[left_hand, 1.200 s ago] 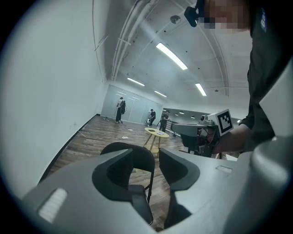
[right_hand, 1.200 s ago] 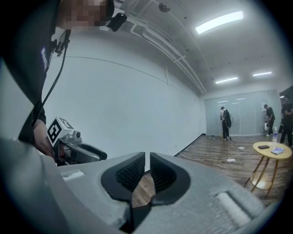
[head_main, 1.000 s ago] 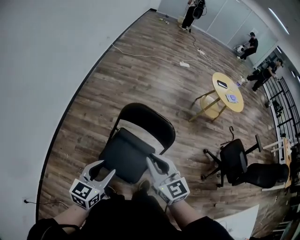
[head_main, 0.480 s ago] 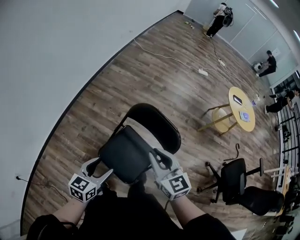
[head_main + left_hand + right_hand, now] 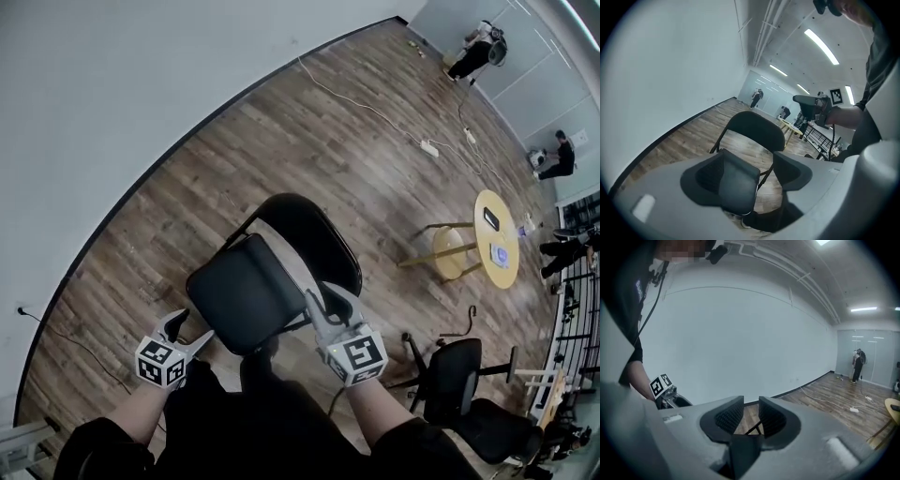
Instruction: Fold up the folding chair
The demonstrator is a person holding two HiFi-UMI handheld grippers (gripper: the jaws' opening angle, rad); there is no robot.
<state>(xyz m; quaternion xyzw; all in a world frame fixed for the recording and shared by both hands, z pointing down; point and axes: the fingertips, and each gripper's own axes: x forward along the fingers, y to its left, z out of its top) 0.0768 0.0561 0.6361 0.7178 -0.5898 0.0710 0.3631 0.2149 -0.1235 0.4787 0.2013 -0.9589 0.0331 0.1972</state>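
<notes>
Folding chair [image 5: 281, 253] stands unfolded on floor [image 5: 281, 131]. Left gripper [image 5: 190, 333] is wide, jaws just opening, with the seat [image 5: 234, 295] front between them unpinched. Right gripper [image 5: 330, 302] is narrow, also opening, nothing clamped. Best move: clamp the seat front squarely, then tip it toward the backrest [image 5: 314, 234].

Even cool light from ceiling strips [image 5: 820, 40]; faint shadows. Strong fisheye bending, dark vignette in gripper views.

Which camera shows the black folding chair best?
The head view: the whole chair shows from above, seat, back and frame. The left gripper view shows the chair close but partly hidden. The right gripper view shows only a thin bit of it.
</notes>
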